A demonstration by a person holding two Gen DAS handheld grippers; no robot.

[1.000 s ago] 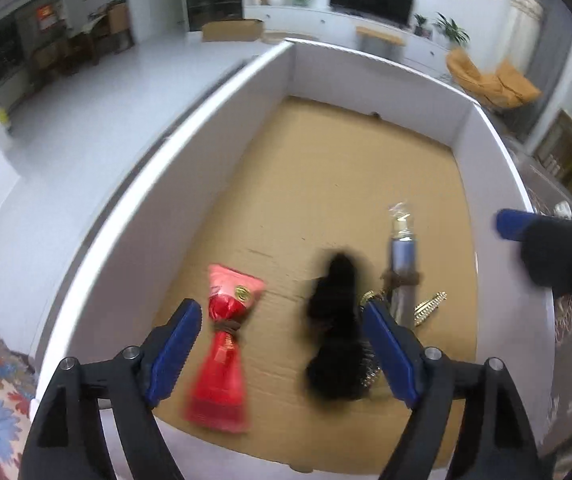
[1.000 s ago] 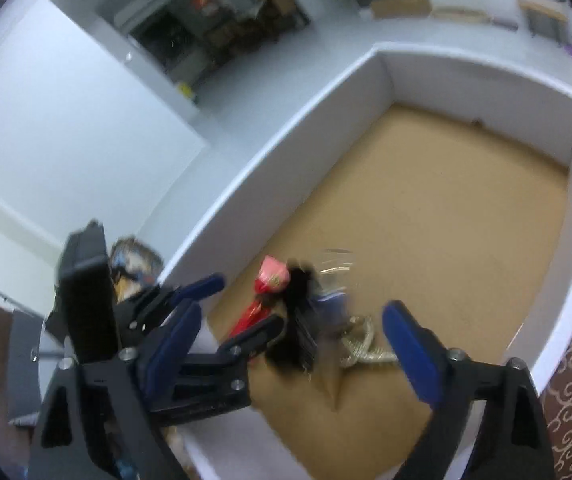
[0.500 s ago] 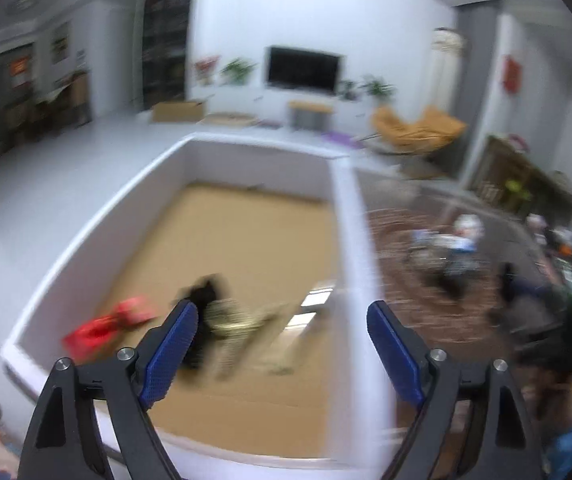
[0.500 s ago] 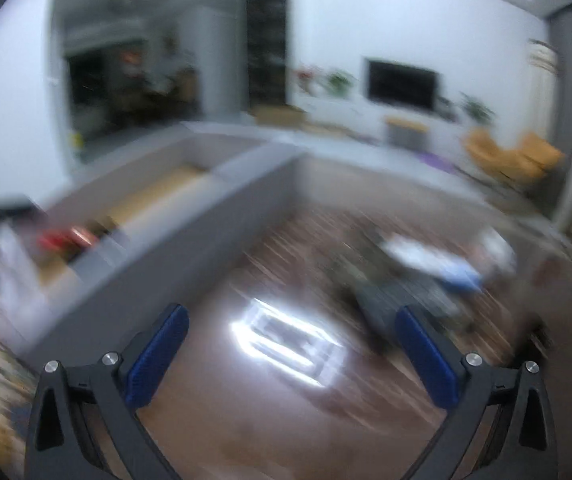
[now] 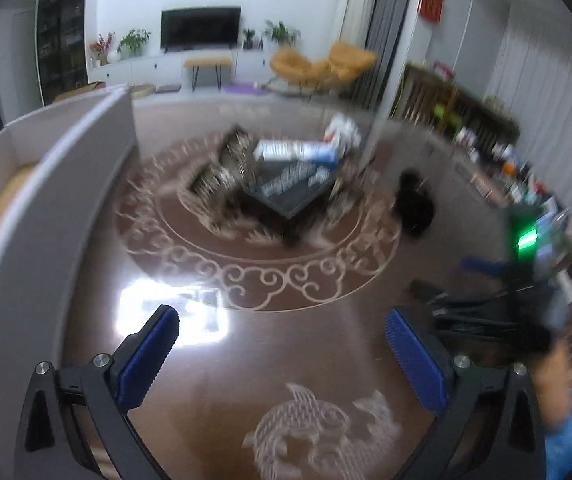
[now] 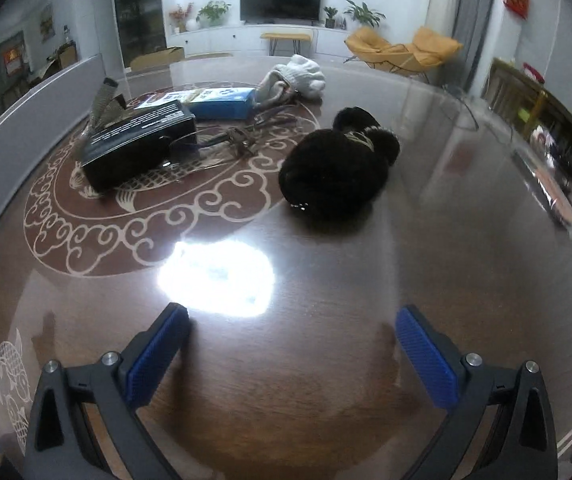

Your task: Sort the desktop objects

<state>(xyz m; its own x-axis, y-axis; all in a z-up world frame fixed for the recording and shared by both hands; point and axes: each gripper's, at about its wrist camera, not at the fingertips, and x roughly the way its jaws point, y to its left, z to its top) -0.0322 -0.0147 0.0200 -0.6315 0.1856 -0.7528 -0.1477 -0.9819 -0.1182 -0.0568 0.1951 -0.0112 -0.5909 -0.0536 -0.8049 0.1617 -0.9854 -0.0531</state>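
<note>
2 grippers hang over a glossy brown table (image 6: 325,360) inlaid with pale scrollwork, and both are empty. At far left in the right wrist view runs the white wall of a box (image 6: 10,120), standing on the table edge; the left wrist view shows the same box (image 5: 46,184) with a strip of its tan floor just visible inside. Next comes a black carton (image 6: 138,146) with white print, lying flat, with a silvery comb-like piece (image 6: 104,102) sticking up just behind it; I cannot tell what that piece is. A pair of glasses (image 6: 222,140) lies against the carton's right side. Behind them sits a blue and white packet (image 6: 218,102), and just beside it a pale knitted item (image 6: 297,76). To the right, apart from that cluster, rests a black furry object (image 6: 337,168), bulky and rounded.

The left gripper (image 5: 282,352) has its 2 blue pads spread wide and its jaws are opening, with only bare tabletop between them. The right gripper (image 6: 291,354) stands equally wide apart, nothing between its pads. In the blurred left wrist view, the right gripper (image 5: 497,312) appears at the right edge, with a hand (image 5: 553,384) beneath it.
</note>
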